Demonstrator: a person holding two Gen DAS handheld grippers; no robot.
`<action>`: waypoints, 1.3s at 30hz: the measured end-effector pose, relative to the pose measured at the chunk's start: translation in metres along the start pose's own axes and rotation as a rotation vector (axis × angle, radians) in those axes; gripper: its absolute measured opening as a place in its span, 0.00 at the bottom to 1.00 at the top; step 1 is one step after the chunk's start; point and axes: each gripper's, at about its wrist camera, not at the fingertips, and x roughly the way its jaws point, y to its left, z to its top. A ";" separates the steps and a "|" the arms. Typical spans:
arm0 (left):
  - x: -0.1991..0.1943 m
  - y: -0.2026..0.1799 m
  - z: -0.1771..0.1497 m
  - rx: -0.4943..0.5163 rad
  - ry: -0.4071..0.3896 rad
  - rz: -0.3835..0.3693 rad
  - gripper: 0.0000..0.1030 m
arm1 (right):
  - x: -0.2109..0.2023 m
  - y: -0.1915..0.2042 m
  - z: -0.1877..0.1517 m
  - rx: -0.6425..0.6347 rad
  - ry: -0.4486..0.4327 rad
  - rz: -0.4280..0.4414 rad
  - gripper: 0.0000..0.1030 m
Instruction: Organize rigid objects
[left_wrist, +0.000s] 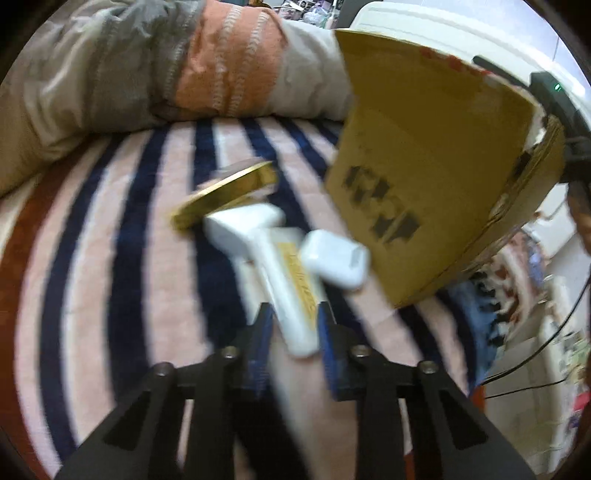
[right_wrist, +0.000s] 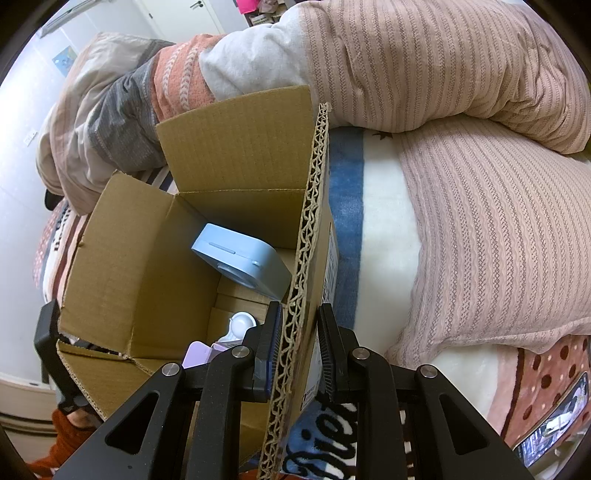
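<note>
My left gripper (left_wrist: 293, 317) pinches the near end of a white handheld device (left_wrist: 280, 273) between its blue pads, lifting it over the striped blanket (left_wrist: 122, 240), with a gold bar (left_wrist: 225, 194) beyond it and a white case (left_wrist: 334, 258) just right. My right gripper (right_wrist: 299, 347) clamps the cardboard box (right_wrist: 147, 258) by its right wall, tilted. Inside lies a blue gadget (right_wrist: 243, 258) against that wall.

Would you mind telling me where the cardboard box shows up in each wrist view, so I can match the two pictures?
Left wrist view: the cardboard box fills the upper right, seen from outside, tilted above the striped blanket.
Right wrist view: the cardboard box sits centre-left, open, its wall between the right gripper fingers.
Shared landmark: the orange-and-grey bedding behind the box.
</note>
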 end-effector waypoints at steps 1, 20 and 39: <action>-0.001 0.003 -0.001 0.002 0.000 0.002 0.18 | 0.000 0.000 0.000 0.001 0.000 0.001 0.16; 0.039 -0.002 0.013 -0.052 0.009 -0.029 0.30 | 0.000 0.001 0.000 0.004 -0.002 0.004 0.16; -0.093 0.011 0.076 0.072 -0.225 -0.058 0.30 | 0.000 0.000 -0.001 0.004 -0.003 0.004 0.16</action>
